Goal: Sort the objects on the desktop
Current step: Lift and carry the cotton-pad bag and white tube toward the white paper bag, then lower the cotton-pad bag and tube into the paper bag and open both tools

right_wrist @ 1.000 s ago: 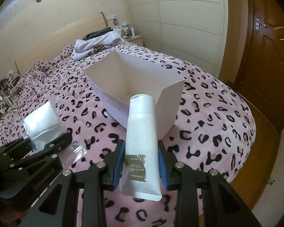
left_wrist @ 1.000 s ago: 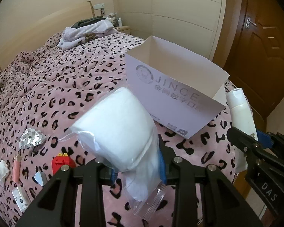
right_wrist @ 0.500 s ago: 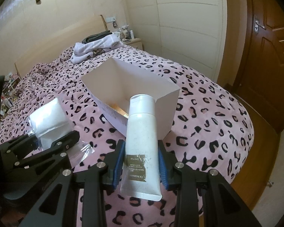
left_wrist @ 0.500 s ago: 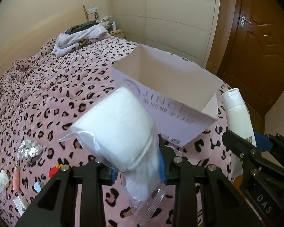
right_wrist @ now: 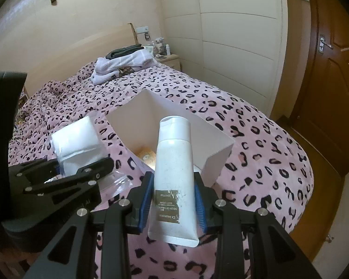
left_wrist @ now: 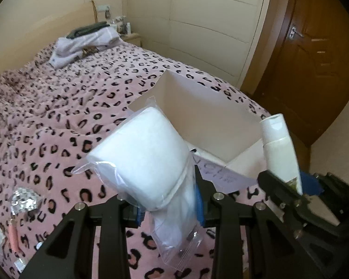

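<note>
Left gripper [left_wrist: 168,205] is clamped on a clear zip bag of white pads [left_wrist: 146,162]. The blue pads [left_wrist: 199,205] pinch the bag low, and the bulk sticks up and out toward 11 o'clock in the left wrist view. The bag's zip end hangs loose below the jaws at 6 o'clock.

Right gripper [right_wrist: 173,200] is clamped on a white cream tube [right_wrist: 174,162], cap end up at 12 o'clock. The crimped flat end pokes out below the jaws.

The open white box [right_wrist: 217,144] sits on the leopard-print bedspread [right_wrist: 256,139], just ahead of both grippers. In the right wrist view the tube's cap overlaps the box's opening, and the near corner edge sits at 2 o'clock from the jaws. Something tan shows on the box floor, left of the tube; too small to identify. In the left wrist view the bag's top overlaps the box's near-left rim, and the box mouth opens at 1 o'clock.

The grippers are close side by side: the left one is at 9 o'clock in the right wrist view and the right one at 3 o'clock in the left wrist view. They are not touching.

Room: open bedspread beyond the box toward 12 o'clock, up to folded clothes [right_wrist: 125,66] by the headboard. The bed edge drops off at 3–4 o'clock, with a wooden door [right_wrist: 332,69] beyond. Small loose items [left_wrist: 23,197] lie at 8–9 o'clock in the left wrist view, well apart from the box.
</note>
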